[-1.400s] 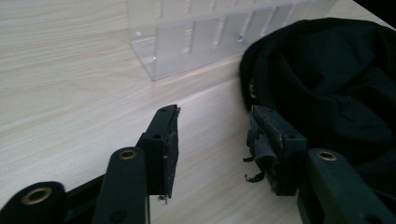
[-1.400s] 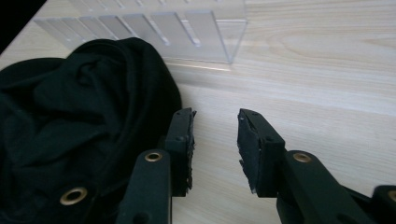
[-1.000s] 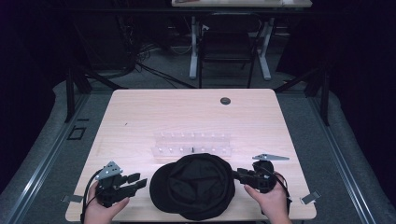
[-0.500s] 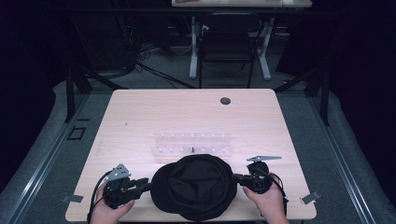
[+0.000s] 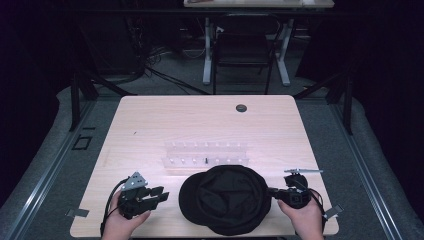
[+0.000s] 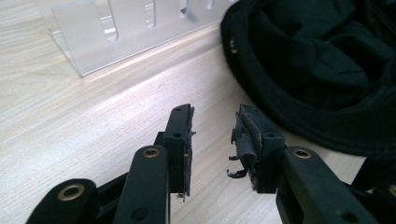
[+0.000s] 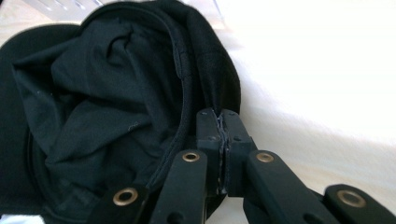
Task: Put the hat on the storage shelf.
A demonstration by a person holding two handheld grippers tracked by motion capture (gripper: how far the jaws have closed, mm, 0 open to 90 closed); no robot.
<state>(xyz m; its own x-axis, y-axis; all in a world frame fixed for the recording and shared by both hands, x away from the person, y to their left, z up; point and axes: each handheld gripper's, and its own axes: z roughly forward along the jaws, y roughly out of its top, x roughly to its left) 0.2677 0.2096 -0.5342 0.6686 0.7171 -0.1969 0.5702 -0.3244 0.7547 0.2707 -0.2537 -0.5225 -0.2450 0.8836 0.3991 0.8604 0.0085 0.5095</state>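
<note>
Pinching the rim of the upturned black fabric cap [image 5: 225,199], the right hand-held gripper [image 5: 274,191] is closed; the left hand-held gripper [image 5: 161,194] gapes empty beside it.

Black hat [image 5: 225,198]; clear plastic rack [image 5: 206,154]; pale wood-grain table [image 5: 150,125]; black tongs [image 5: 159,194].

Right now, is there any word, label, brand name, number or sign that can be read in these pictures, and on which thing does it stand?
None: no readable text in any view.
Black hat: plain fabric, no logo or tag visible.
Clear plastic rack: no markings.
Left gripper and right gripper: bare black parts, no lettering.
Table: plain wood, no sticker with writing visible.
</note>
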